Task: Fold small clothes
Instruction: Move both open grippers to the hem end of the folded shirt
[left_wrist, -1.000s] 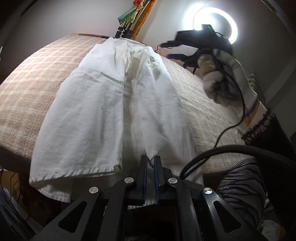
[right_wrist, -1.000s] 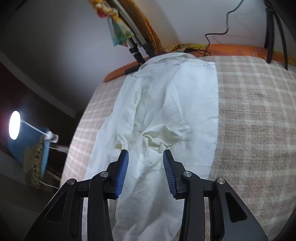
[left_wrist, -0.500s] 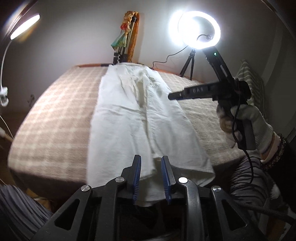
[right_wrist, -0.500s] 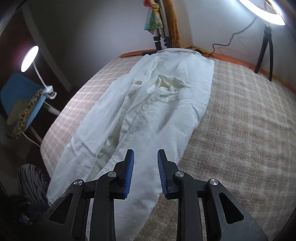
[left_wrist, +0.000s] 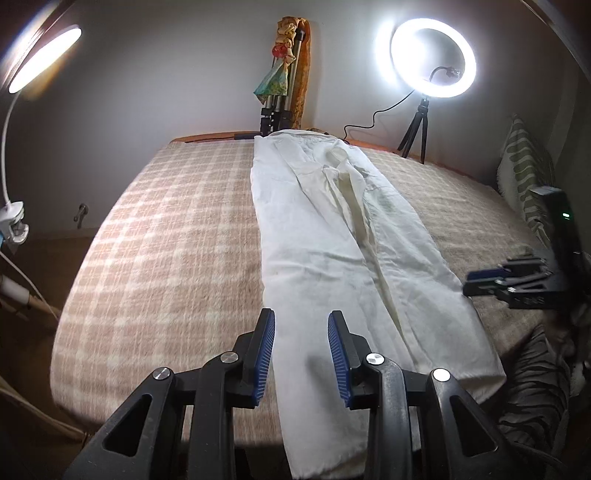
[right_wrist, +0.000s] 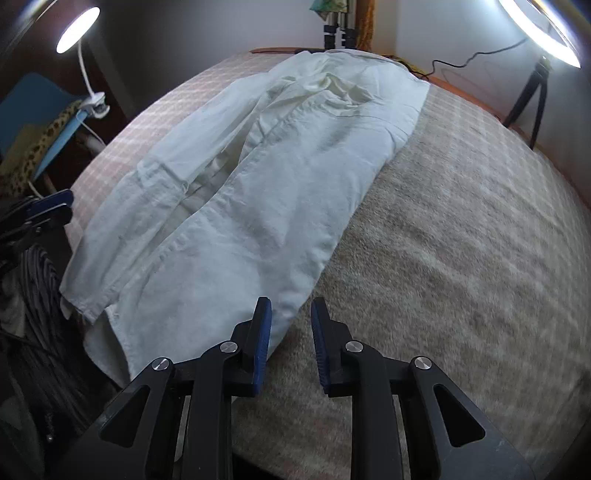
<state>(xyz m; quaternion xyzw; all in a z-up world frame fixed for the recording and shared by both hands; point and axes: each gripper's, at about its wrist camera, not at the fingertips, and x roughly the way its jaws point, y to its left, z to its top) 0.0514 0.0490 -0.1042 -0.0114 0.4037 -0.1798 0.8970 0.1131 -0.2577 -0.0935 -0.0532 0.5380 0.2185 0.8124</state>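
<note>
A pair of white trousers (left_wrist: 332, 236) lies lengthwise on the checked blanket, waist at the far end, leg hems hanging over the near edge. It also shows in the right wrist view (right_wrist: 258, 177), one leg folded over the other. My left gripper (left_wrist: 301, 350) is open and empty above the near left leg. My right gripper (right_wrist: 290, 343) is open and empty at the near right edge of the trousers; it also shows at the right of the left wrist view (left_wrist: 491, 280).
The checked pink-and-beige blanket (left_wrist: 166, 240) covers the bed. A ring light on a tripod (left_wrist: 432, 59) stands at the far right, a tripod with cloth (left_wrist: 282, 96) at the far middle, a clamp lamp (left_wrist: 40, 55) at the left. A striped cushion (left_wrist: 524, 173) lies at right.
My left gripper has let go of the trouser leg, opened and pulled back. My right gripper has drawn back from the trousers' middle to their near right edge, staying open.
</note>
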